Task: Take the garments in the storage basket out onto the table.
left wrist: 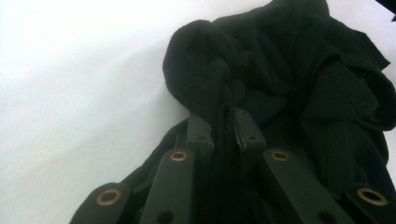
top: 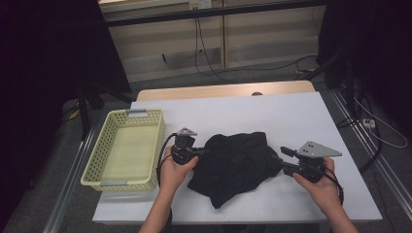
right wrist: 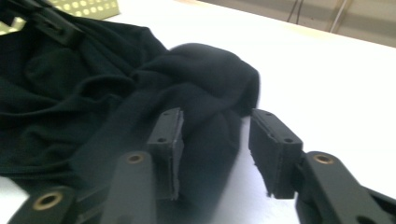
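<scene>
**Hand-held gripper grip uneven across black garment: slip and drag risk**

The left hand-held gripper (top: pixel 200 151) is clamped on a fold of the black garment (top: pixel 235 165), its pads pinched together with cloth between them, as the left gripper view confirms (left wrist: pixel 224 122). The right hand-held gripper (top: pixel 285 156) stands parted: in the right gripper view a roll of the cloth (right wrist: pixel 205 93) lies between its pads, but the right-hand pad is clear of the fabric, so nothing is held on that side.

The garment lies crumpled in a heap on the white counter (top: pixel 291 116), between the two hands and to the right of the pale perforated basket (top: pixel 127 148), which holds nothing.

Judged risks:
- With one side secured and the other loose, any lift or pull by the left hand would probably drag the heap sideways rather than spread it.
- If the right jaws close where they stand, they may catch several bunched layers, or only the edge of the roll, which could slip out.
- A pull toward the basket could snag cloth on its rim.
</scene>
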`<act>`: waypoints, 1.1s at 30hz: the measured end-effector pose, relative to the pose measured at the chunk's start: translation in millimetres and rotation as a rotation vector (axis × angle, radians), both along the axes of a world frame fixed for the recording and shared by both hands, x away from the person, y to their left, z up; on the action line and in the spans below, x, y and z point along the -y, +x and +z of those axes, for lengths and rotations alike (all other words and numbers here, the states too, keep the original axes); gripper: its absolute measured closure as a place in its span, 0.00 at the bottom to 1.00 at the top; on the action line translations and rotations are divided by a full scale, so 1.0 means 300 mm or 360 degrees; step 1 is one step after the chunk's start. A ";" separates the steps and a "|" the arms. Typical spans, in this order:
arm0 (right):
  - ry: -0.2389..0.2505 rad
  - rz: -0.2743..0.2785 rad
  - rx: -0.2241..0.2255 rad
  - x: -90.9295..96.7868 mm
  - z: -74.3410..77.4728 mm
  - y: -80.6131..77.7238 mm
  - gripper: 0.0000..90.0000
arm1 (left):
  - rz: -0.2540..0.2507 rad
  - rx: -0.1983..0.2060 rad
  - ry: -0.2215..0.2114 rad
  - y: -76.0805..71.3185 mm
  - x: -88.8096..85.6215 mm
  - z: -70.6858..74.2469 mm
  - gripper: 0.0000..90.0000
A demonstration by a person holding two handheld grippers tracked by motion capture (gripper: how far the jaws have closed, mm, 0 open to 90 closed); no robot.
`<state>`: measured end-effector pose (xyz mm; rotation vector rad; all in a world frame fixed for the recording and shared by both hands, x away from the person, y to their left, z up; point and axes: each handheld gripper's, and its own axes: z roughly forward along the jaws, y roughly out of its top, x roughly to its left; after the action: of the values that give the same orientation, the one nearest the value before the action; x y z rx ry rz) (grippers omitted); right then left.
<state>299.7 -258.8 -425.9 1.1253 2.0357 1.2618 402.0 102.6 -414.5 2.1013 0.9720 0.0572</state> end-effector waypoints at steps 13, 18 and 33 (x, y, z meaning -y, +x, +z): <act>-0.0048 0.0333 -0.0140 -0.189 -0.070 -0.014 0.31 | -0.0041 0.0013 0.0032 -0.013 0.010 0.000 0.88; -0.0207 0.0205 -0.0155 -0.204 -0.096 -0.009 0.60 | -0.0051 0.0011 0.0029 -0.018 0.020 -0.002 0.88; 0.0098 -0.0055 0.0000 0.021 0.008 -0.004 0.93 | -0.0061 0.0001 0.0031 -0.016 0.016 -0.004 0.88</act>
<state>298.6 -265.2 -423.5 1.1831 1.9812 1.3153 397.2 97.8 -415.8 2.1368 0.9342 0.0478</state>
